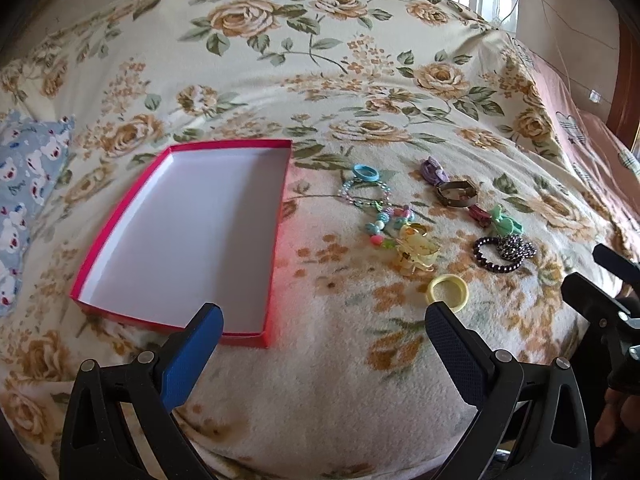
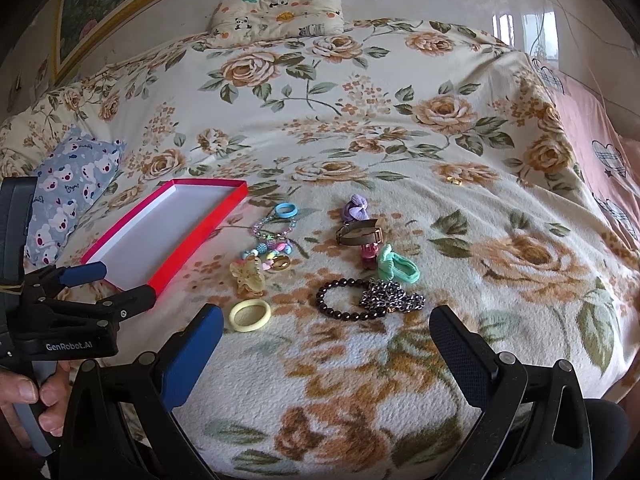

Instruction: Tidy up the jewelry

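the red box (image 1: 192, 240) sits empty at 9 o'clock, ready for the jewelry (image 1: 424, 232) lying at 2 o'clock. the left gripper (image 1: 324, 320) and right gripper (image 2: 324, 324) both gape wide, holding nothing.

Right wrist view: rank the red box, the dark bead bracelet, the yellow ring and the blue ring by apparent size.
1. Red box, clearly largest.
2. Dark bead bracelet.
3. Yellow ring.
4. Blue ring, smallest; it lies farther from the camera, so its gap to the yellow ring is unsure.
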Demonstrator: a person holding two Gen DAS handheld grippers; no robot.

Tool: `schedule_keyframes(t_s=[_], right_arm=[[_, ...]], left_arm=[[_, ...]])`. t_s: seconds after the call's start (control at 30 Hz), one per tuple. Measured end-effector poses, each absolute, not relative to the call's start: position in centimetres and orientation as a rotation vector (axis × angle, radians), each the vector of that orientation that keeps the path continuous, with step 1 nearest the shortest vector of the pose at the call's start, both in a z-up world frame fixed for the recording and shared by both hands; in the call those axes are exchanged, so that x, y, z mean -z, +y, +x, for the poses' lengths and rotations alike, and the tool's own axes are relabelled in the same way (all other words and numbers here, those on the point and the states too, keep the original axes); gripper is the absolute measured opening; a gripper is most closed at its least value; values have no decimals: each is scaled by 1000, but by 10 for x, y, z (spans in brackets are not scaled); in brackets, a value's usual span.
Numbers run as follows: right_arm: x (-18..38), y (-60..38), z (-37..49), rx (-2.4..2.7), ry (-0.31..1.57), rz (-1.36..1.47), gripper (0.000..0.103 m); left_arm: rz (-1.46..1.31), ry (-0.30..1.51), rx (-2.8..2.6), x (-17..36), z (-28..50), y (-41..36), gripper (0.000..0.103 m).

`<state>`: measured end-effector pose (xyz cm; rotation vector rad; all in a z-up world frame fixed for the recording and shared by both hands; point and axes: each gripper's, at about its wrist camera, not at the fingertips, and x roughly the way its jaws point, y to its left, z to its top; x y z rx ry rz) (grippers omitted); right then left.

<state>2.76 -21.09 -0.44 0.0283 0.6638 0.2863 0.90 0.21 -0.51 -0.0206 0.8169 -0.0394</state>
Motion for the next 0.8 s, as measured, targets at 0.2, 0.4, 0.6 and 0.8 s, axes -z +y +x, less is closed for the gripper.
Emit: schedule_keyframes(t_s=[0.2, 0.4, 0.6, 0.8], right_arm=[[14, -231, 44, -276, 705, 83, 102], [21, -247, 63, -261, 740, 124, 97], [33, -259, 88, -237, 806, 153, 64], [52, -267, 107, -218, 881, 175, 61]], left_arm=[[-80, 861, 93, 8, 37, 10, 102], [-104, 882, 158, 9, 68, 4, 101], [-85, 902, 203, 19, 100, -11, 98], [-80, 959, 234, 39, 135, -25, 82]])
